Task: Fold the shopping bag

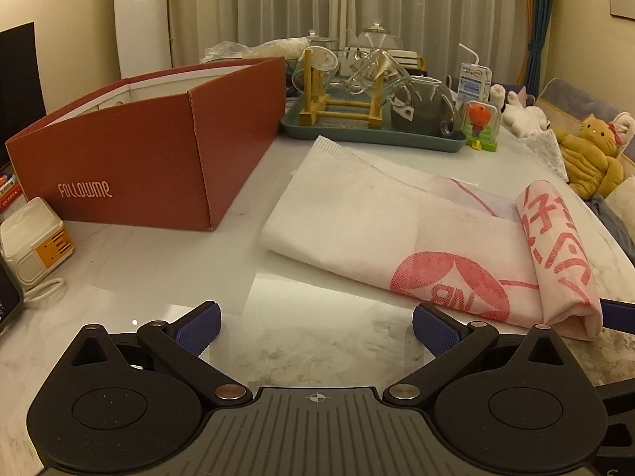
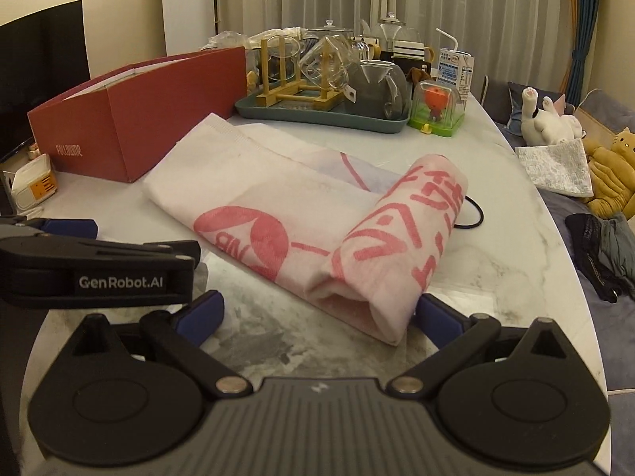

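Observation:
The shopping bag (image 1: 389, 214) is white non-woven cloth with red print. It lies flat on the marble table, folded into a long strip, and its right end is rolled up (image 1: 555, 250). It also shows in the right wrist view (image 2: 278, 214), with the roll (image 2: 397, 246) nearest. My left gripper (image 1: 315, 329) is open and empty, just in front of the bag's near left part. My right gripper (image 2: 319, 317) is open, with the roll's near end between its fingertips, not clamped. The left gripper's body (image 2: 99, 261) shows at left in the right wrist view.
A red cardboard box (image 1: 151, 158) stands left of the bag. A green tray (image 1: 369, 131) with glassware and a wooden rack sits behind it, beside a small toy case (image 1: 482, 125) and a drink carton (image 1: 474, 81). A black cord (image 2: 472, 214) lies right of the roll. Plush toys (image 1: 591, 158) lie past the table's right edge.

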The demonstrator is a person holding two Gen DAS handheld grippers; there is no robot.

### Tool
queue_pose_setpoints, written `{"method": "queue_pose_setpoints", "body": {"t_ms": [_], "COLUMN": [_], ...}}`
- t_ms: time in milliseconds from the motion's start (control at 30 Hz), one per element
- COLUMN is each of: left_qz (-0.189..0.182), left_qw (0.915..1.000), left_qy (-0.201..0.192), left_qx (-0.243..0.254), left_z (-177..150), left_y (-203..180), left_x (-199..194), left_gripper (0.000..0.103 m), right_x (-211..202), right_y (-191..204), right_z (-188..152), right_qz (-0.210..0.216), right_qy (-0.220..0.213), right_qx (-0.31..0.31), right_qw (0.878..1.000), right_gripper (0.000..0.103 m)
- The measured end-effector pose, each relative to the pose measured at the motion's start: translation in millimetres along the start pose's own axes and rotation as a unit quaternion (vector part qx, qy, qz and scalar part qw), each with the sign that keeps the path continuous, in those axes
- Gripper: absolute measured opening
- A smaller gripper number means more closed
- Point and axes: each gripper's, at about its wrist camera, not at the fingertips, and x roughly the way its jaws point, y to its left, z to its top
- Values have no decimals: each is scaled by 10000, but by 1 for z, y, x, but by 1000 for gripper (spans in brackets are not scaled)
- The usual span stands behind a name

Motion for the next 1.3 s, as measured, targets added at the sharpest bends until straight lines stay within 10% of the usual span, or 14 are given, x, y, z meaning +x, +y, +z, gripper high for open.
{"method": "queue_pose_setpoints", "body": {"t_ms": [1300], "left_qz": [74], "left_qw": [9997], "left_qy": [-32], "left_qx": [-226], "left_z": [-1], "left_y": [20], "left_x": [14], "left_gripper": [103], "right_x": [-1], "right_y": [-2], "right_z": [-1], "right_qz": [76], "right_qy": [-22], "right_qx": [-110], "right_qw": [9999], "right_gripper": [103]}}
